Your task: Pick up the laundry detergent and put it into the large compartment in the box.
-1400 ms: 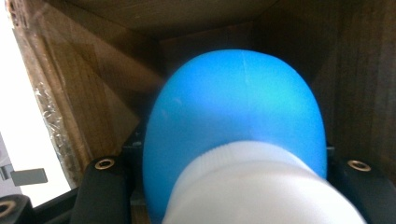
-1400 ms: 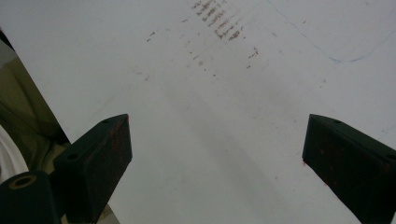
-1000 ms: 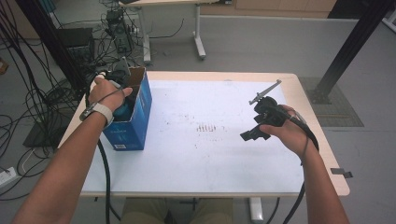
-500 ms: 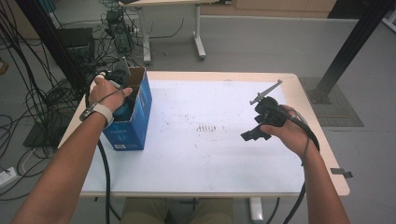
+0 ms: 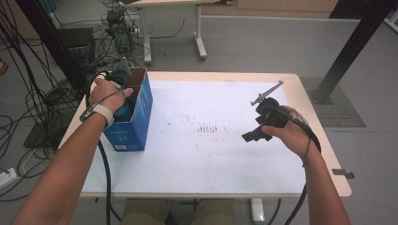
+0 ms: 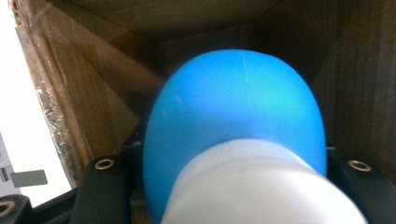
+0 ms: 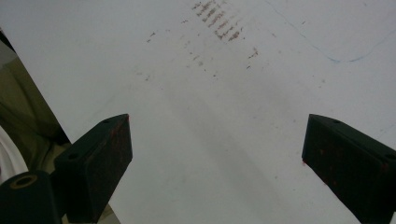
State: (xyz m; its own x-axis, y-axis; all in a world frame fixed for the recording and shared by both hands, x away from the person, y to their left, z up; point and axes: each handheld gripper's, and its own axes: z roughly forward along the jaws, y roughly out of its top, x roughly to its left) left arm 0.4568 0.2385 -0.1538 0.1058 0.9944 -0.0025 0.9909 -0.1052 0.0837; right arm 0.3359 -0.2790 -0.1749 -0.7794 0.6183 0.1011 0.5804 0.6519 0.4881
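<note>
Inside blue carton (image 5: 136,119): left gripper (image 6: 233,186) clamped on blue bottle (image 6: 238,112); likely light, smooth, slippery; right gripper (image 7: 215,158) apart.

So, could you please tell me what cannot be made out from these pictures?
- High view: the left gripper is down inside the blue box; hand and box wall hide its jaws.
- Left gripper view: the blue bottle with white cap is close and blurred; no label readable, box bottom hidden.
</note>
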